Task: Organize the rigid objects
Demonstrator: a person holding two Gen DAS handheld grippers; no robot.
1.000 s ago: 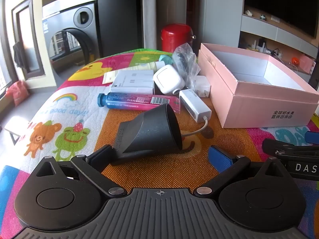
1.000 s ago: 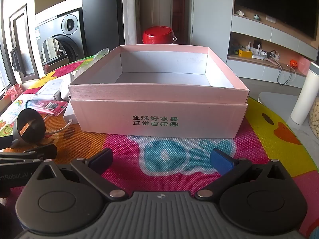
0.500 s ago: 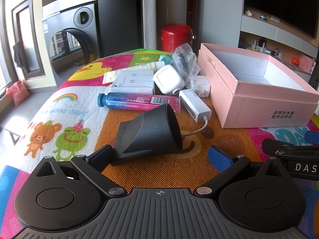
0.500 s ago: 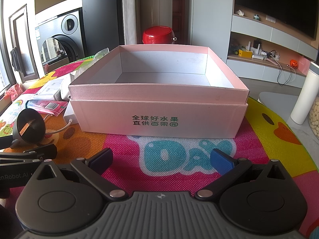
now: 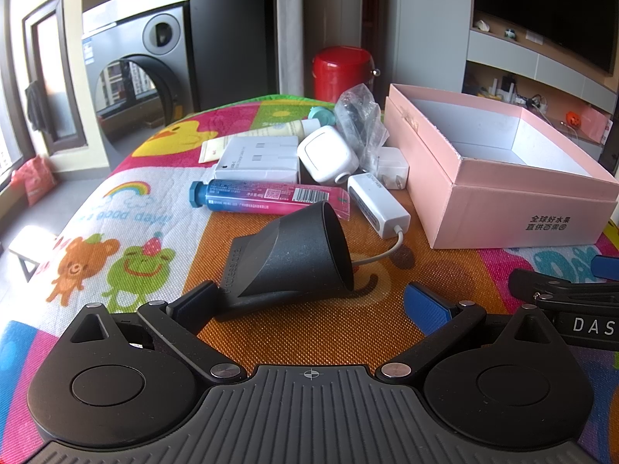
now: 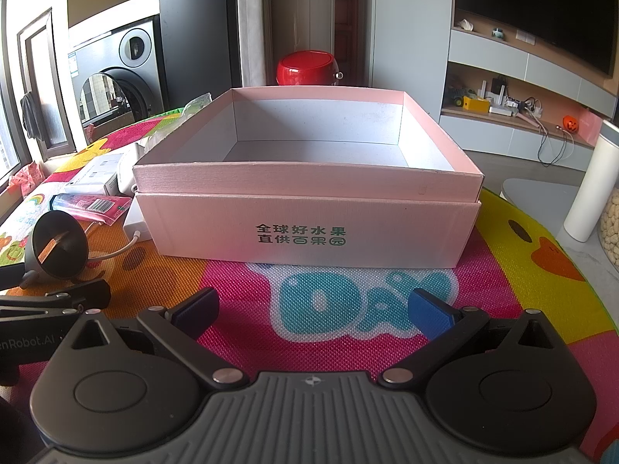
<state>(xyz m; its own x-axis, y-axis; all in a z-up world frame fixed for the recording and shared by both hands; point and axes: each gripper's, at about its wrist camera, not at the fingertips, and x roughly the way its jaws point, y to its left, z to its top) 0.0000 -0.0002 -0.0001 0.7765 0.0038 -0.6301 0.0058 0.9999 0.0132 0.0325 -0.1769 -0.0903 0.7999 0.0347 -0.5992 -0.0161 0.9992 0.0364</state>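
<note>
Nothing packed yet: box (image 6: 309,178) empty, nozzle (image 5: 294,259), tube (image 5: 267,196) and chargers (image 5: 377,205) lie at its 9 o'clock; both hand-held grippers (image 5: 309,305) (image 6: 313,309) released.

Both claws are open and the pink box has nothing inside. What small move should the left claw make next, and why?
Probably ease the left claw forward and close it on the black nozzle's flat end. The nozzle lies on its side just ahead, nearest of the loose items, its narrow end by the left finger. The pink box stands open for it.

Matt black plastic nozzle (image 5: 294,255); pink cardboard box (image 6: 309,228)
</note>
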